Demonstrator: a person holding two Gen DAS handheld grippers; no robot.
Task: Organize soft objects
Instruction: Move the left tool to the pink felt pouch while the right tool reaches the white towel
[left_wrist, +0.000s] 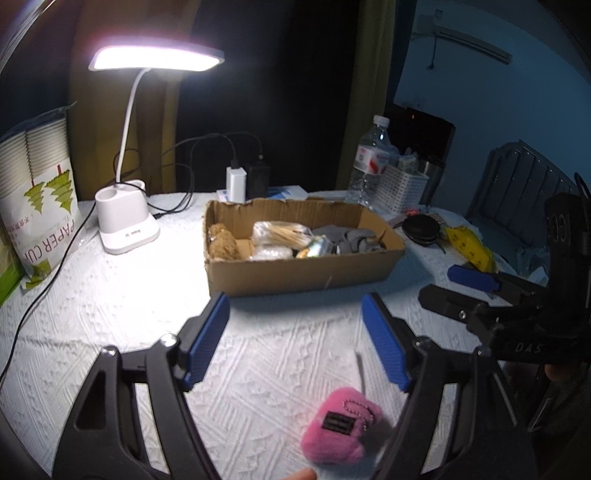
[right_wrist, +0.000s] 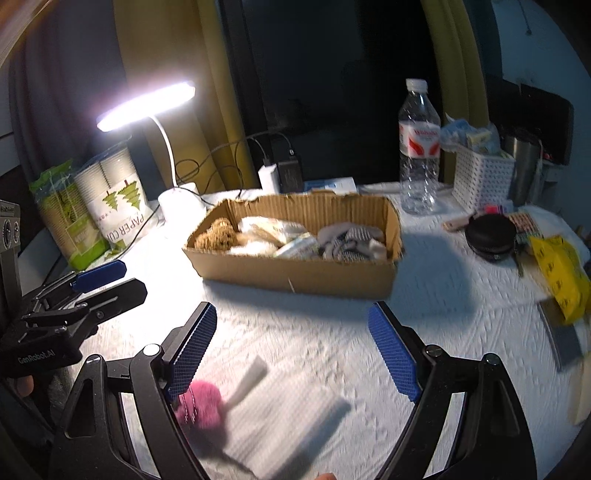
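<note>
Far out beyond the left finger of the left gripper (left_wrist: 295, 325) stood the bag of paper cups (left_wrist: 37, 206) and the lit desk lamp (left_wrist: 125, 221), both well clear of the work. Straight ahead of both fingers sat the cardboard box (left_wrist: 303, 273), already holding a brown plush toy (left_wrist: 221, 242), some wrapped packets and grey socks (left_wrist: 354, 240). The left gripper's fingers were spread wide and gripped nothing. The pink plush toy (left_wrist: 341, 430), with a bead chain and a dark label, lay on the white tablecloth (left_wrist: 129, 314) near the base of the right finger, behind the blue pads rather than between them. To the right, the right gripper (right_wrist: 295, 347) hung level with the table, its fingers likewise spread and empty; in its own view the toy (right_wrist: 201, 408) showed as a motion-blurred pink shape just inside its left finger, and whether it touched the pad could not be told. The step in hand looked like picking up this last loose toy and dropping it in the box. To do that well, the nearer gripper would need to draw back until the toy sat squarely between the pads, close on the plump body rather than the chain, squeeze only enough to hold it, then lift clear of the box's ragged front wall and let go over the gap beside the brown toy.
</note>
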